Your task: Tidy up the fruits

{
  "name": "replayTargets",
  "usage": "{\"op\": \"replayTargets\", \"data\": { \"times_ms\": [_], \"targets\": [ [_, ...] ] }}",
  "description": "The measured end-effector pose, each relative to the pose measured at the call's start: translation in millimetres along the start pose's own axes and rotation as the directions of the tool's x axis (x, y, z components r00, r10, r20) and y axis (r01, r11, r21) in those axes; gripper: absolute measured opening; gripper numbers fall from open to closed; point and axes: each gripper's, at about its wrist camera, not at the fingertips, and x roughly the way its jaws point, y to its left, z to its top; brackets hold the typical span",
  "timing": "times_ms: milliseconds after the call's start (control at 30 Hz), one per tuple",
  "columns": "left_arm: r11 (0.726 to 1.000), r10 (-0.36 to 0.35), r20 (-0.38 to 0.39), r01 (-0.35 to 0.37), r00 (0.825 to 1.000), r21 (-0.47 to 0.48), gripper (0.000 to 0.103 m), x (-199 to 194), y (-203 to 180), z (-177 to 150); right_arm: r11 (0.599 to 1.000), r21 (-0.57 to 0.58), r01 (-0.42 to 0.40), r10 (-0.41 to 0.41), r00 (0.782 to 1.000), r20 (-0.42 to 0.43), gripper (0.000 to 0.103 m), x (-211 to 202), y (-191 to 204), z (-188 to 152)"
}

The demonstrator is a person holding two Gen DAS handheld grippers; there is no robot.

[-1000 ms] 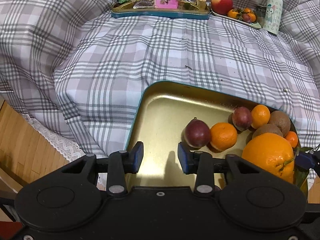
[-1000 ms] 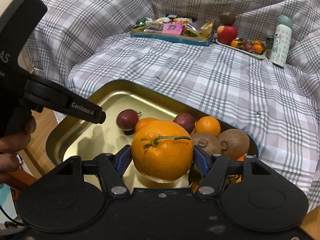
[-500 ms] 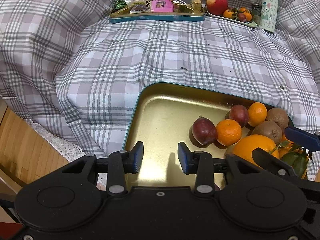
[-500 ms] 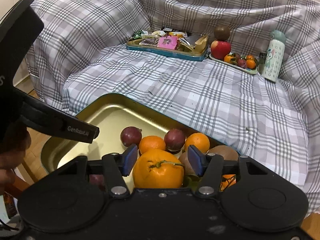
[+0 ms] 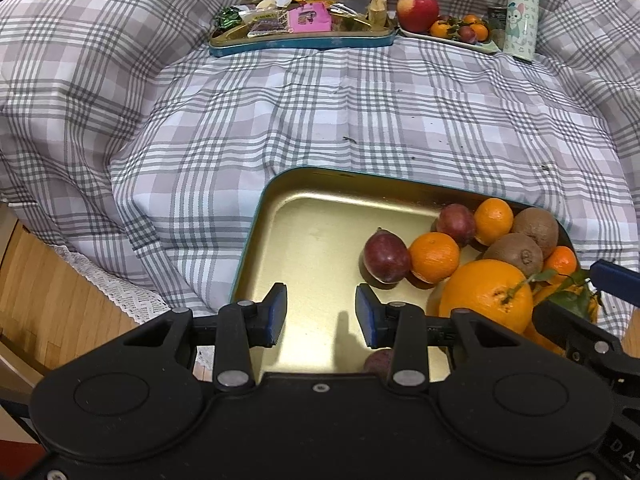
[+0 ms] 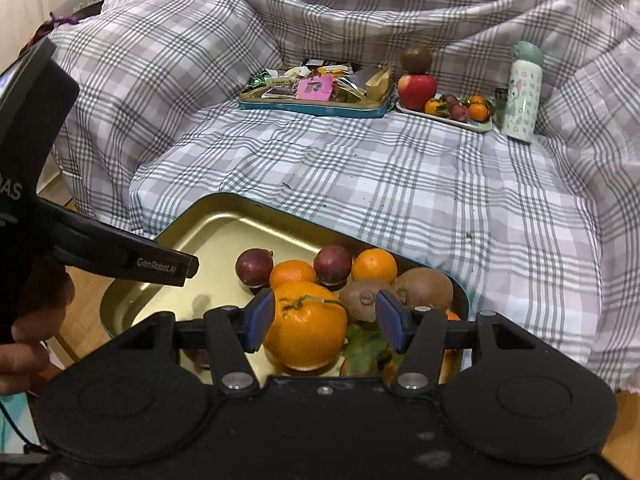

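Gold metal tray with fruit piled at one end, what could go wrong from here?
The large stemmed orange seems to rest against leafy mandarins in the crowded end of the gold metal tray, so it may roll. The tray lies near the edge of the checked cloth, above the wooden floor, and more weight there could tip it.

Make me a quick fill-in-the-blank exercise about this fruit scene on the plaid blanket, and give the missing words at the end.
1. On the far plate, a kiwi is stacked on top of a red ____.
2. In the right wrist view, the bottle stands to the ____ of that plate.
3. The large orange lies ____ the gold tray.
4. The left gripper hangs over the gold tray, open, holding ____.

Missing words: apple; right; inside; nothing.
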Motion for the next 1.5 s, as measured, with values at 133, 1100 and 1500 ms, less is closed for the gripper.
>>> {"op": "replayTargets", "data": {
  "times_ms": [133,1100,1500],
  "targets": [
    [1.0,-0.01,-0.002,0.01,1.0,0.007,0.047,-4,-7,-2,1.0,0.023,0.008,-0.008,1.0,-0.006,0.059,-8,-3,-4],
    [1.0,0.003,0.014,-0.003,1.0,0.029,0.047,-30,-36,-16,0.975,0.173,0.137,-0.127,0.99,-0.069,0.059,-27,-41,-28],
    [0.999,0.0,0.017,-0.001,1.0,0.046,0.047,-36,-45,-21,0.971,0.193,0.144,-0.135,0.989,-0.06,0.059,-31,-42,-29]
  ]
}}
